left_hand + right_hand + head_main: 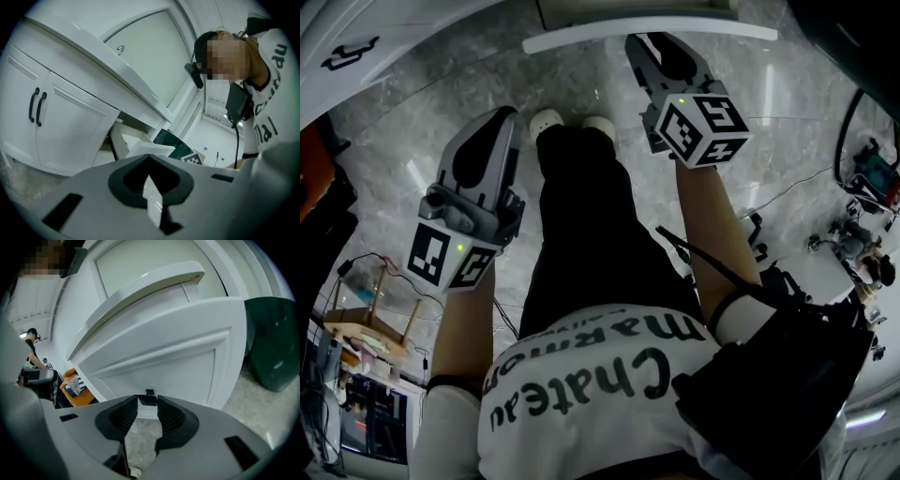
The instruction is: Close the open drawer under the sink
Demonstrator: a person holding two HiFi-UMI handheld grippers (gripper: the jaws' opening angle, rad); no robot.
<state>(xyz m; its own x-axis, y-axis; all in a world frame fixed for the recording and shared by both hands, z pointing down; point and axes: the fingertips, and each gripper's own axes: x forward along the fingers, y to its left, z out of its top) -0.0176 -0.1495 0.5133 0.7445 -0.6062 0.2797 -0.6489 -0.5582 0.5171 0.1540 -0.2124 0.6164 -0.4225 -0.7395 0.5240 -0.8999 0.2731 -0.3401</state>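
The white drawer front (187,352) fills the right gripper view, tilted, with a small black handle (149,392) low on its panel. My right gripper (147,402) is open, and the handle sits right at the gap between its ribbed pads (171,416). In the head view the right gripper (643,44) reaches the drawer's white top edge (581,39). My left gripper (492,120) hangs lower left over the floor, away from the drawer. Its jaws (149,159) meet at the tips with nothing held. The drawer (140,146) juts out under the counter.
A dark green bin (274,348) stands right of the drawer. White cabinet doors with black handles (37,107) lie to its left. My shoes (572,122) stand on the marble floor. Cables and gear (862,234) lie at right, a wooden stand (366,319) at left.
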